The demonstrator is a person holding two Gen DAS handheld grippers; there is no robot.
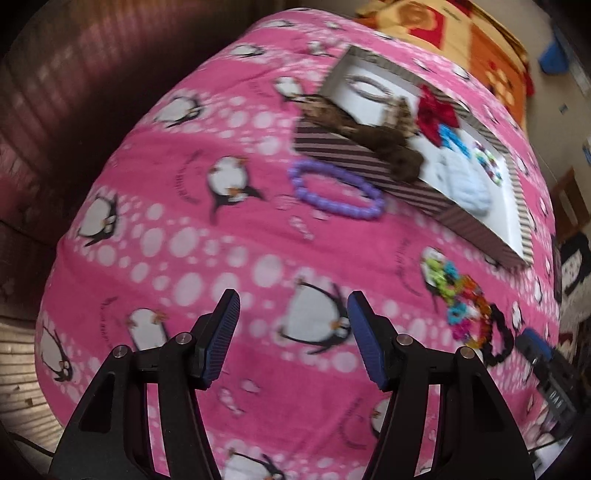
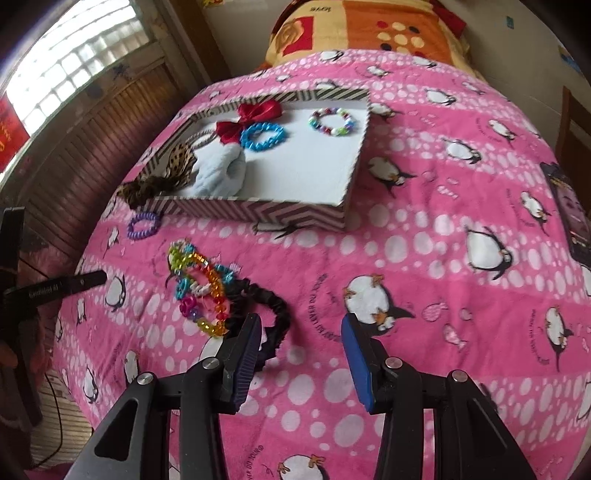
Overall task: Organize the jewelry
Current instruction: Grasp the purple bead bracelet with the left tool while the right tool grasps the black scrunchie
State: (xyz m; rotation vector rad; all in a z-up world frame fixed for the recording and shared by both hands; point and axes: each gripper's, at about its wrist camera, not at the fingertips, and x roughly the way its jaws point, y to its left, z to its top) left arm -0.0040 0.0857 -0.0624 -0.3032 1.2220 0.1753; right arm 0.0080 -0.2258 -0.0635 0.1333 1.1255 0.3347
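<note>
A striped box (image 2: 280, 212) with a white floor lies on the pink penguin blanket (image 2: 424, 221). It holds a red bow (image 2: 251, 120), a blue bracelet (image 2: 263, 136), a beaded bracelet (image 2: 333, 120) and a pale blue scrunchie (image 2: 221, 171). A leopard scrunchie (image 1: 369, 127) droops over its wall. A purple bracelet (image 1: 334, 190) lies beside the box. Colourful bracelets (image 2: 199, 288) are piled against a black scrunchie (image 2: 275, 314). My right gripper (image 2: 301, 319) is open, its left finger over the scrunchie's edge. My left gripper (image 1: 293, 295) is open above bare blanket, short of the purple bracelet.
An orange and yellow blanket (image 2: 369, 29) covers the far end of the bed. A dark phone-like thing (image 2: 569, 214) lies at the bed's right side. Wooden panelling (image 2: 74, 155) and a window (image 2: 66, 66) run along the left. The blanket drops off to the floor (image 1: 22, 354) on the left.
</note>
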